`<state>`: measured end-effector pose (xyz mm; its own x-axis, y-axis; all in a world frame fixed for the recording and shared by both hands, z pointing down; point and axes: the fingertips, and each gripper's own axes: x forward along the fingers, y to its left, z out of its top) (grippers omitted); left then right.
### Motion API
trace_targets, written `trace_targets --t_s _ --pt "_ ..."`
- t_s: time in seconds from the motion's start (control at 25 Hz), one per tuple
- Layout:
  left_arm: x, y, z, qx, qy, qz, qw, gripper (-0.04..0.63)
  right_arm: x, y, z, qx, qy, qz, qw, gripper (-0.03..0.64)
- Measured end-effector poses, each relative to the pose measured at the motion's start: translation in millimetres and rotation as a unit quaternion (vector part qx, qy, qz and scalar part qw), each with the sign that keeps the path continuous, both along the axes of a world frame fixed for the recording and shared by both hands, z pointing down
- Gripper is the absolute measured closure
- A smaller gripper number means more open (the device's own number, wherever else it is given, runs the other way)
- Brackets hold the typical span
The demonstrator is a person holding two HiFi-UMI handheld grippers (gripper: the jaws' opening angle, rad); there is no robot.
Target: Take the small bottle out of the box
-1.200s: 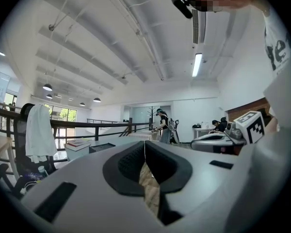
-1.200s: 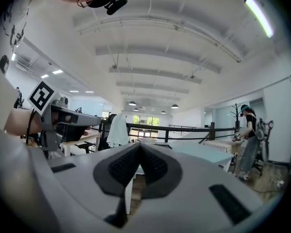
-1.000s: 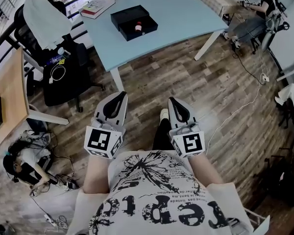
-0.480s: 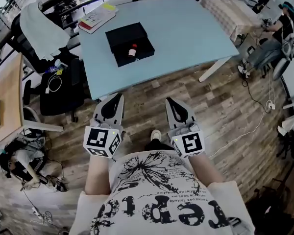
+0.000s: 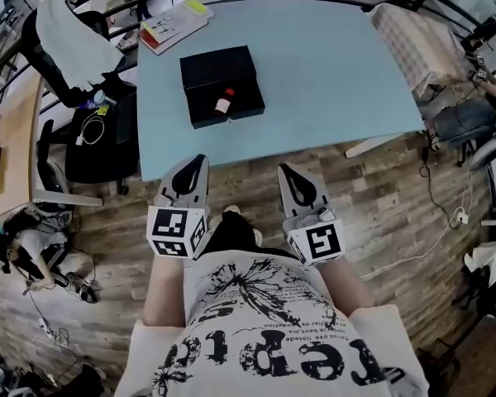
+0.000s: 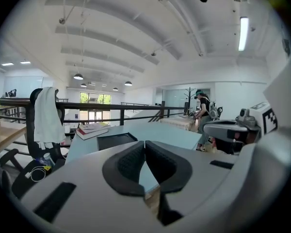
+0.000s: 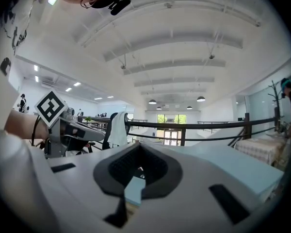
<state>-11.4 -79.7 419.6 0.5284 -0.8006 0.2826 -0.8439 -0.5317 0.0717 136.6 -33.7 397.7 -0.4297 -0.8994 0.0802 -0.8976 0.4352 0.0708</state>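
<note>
A small bottle (image 5: 224, 102) with a red cap lies inside the open black box (image 5: 228, 120) on the light blue table (image 5: 331, 73). Both grippers are held close to the person's torso, over the wooden floor just short of the table's near edge. My left gripper (image 5: 200, 159) is shut with nothing in it; in the left gripper view its pads (image 6: 145, 142) meet, with the black box (image 6: 115, 141) beyond them. My right gripper (image 5: 283, 169) is also shut and empty, tips touching (image 7: 139, 144). The bottle does not show in either gripper view.
A stack of books (image 5: 175, 25) lies at the table's far left corner. An office chair draped with a white cloth (image 5: 66, 31) and a black chair (image 5: 99, 139) stand left of the table. A person (image 5: 21, 246) crouches on the floor at left. A railing runs behind the table.
The table and box have drawn closer and now sit squarer in front of me. Both grippers kept their place by the torso and stayed shut.
</note>
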Motion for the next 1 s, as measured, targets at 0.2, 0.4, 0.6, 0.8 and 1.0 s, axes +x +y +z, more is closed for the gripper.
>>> trace_targets --t_s 0.2,0.4,0.6,0.8,1.0 --pt "19.5 -44.4 22.9 -0.034 -0.019 0.004 0.9992 0.572 13.5 -51.7 15.1 -0.018 -0.006 -0.013 1.0 0.608" --pt "28.3 -102.8 43.6 -0.061 -0.029 -0.006 0.9977 0.572 18.5 -110.4 19.7 -0.021 -0.001 -0.032 0.999 0.609" --pt "36.3 -158.0 70.8 -0.098 -0.053 -0.012 0.9937 0.572 26.9 -167.6 26.0 -0.025 0.003 -0.044 0.999 0.609" --pt "45.4 -197.4 114.2 -0.175 -0.077 0.008 0.9815 0.572 27.4 -214.1 37.8 -0.037 0.004 -0.056 0.998 0.609" --pt "55.3 -223.6 147.4 -0.238 -0.095 0.027 0.9661 0.486 33.1 -249.3 45.1 -0.044 0.002 -0.06 0.997 0.609"
